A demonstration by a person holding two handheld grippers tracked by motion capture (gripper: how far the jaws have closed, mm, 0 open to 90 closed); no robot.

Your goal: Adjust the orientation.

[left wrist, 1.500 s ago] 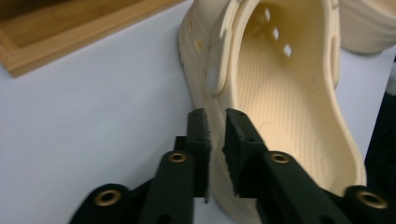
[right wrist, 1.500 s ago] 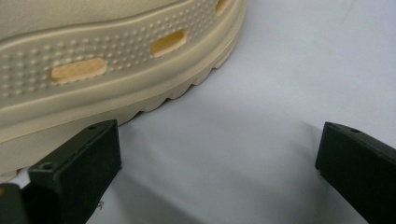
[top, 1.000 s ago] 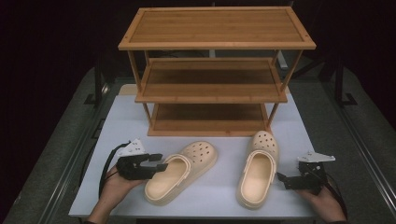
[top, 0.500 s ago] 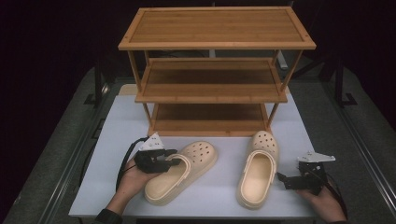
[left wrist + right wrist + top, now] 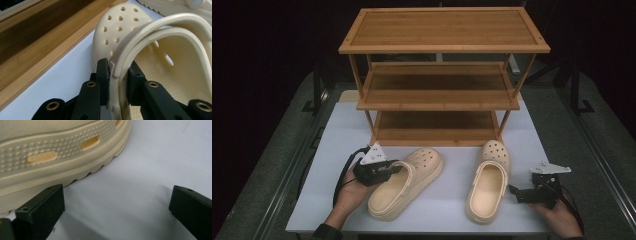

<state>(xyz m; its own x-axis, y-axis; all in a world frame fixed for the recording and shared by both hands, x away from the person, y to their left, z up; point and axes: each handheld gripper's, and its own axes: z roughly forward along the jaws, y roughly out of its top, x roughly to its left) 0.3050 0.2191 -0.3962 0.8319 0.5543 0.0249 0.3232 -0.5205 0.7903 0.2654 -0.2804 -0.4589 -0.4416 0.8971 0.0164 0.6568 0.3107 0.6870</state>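
Two cream perforated clogs lie on the white table (image 5: 337, 150) in front of a wooden rack. The left clog (image 5: 407, 182) points toward the far right. My left gripper (image 5: 398, 169) is shut on its left side wall, where the heel strap meets the rim; the left gripper view shows the wall (image 5: 120, 32) pinched between the jaws of the left gripper (image 5: 117, 75). The right clog (image 5: 488, 180) lies with its toe toward the rack. My right gripper (image 5: 512, 190) stands open just right of it, and the right gripper view shows the clog's sole (image 5: 50, 157) beside the left jaw, with the right gripper (image 5: 117, 202) holding nothing.
A three-tier bamboo rack (image 5: 439, 75) stands at the back of the table, all its shelves bare; its lowest board (image 5: 37, 42) runs close behind the left clog. Dark floor and metal rails (image 5: 287, 165) flank the table. White tabletop (image 5: 150, 157) lies between the right jaws.
My left gripper has moved right and forward from the table's left side onto the left clog's side wall and shut on it. The right gripper and right clog have stayed put.
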